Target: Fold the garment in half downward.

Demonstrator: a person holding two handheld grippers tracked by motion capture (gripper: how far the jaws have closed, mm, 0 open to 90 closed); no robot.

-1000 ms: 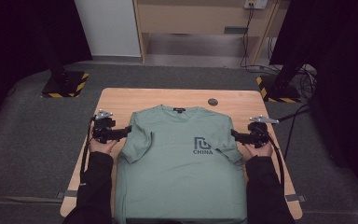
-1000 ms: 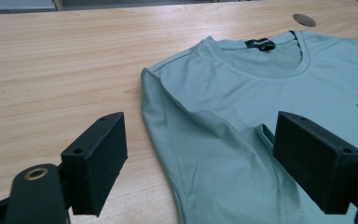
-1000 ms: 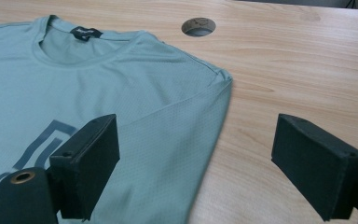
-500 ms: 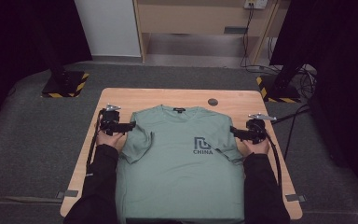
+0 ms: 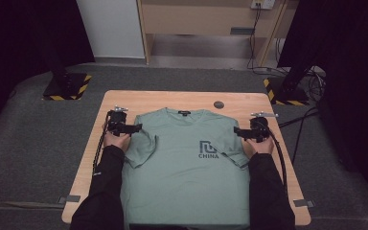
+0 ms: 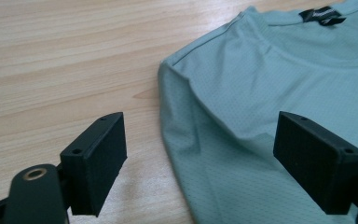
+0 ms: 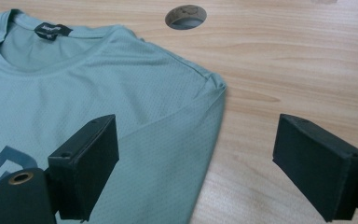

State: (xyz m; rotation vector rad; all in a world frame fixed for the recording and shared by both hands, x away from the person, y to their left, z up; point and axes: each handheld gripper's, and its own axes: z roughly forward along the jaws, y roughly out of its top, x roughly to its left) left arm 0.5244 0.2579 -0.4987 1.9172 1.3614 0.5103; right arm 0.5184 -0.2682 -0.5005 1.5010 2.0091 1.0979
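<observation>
A pale green T-shirt [image 5: 187, 167] printed with "CHINA" lies flat, face up, on the wooden table [image 5: 163, 98], both sleeves folded inward. My left gripper [image 5: 136, 128] is at the shirt's left shoulder with its jaws wide open. In the left gripper view, the shoulder edge of the shirt [image 6: 261, 84] runs between the pads of the left gripper [image 6: 205, 163], which do not touch it. My right gripper [image 5: 237, 132] is at the right shoulder, also open. In the right gripper view, the shirt [image 7: 121, 84] has its edge in the gap of the right gripper [image 7: 203, 168].
A round cable hole [image 5: 219, 104] sits in the table behind the shirt's right shoulder, also seen as the hole [image 7: 185, 16]. Two floor stands with striped bases [image 5: 67, 86] [image 5: 287, 91] flank the table's far corners. A wooden cabinet [image 5: 206, 19] stands beyond.
Both hands have moved inward toward the shirt, the left gripper to the right and the right gripper to the left. Both grippers stay open. The shirt has not moved.
</observation>
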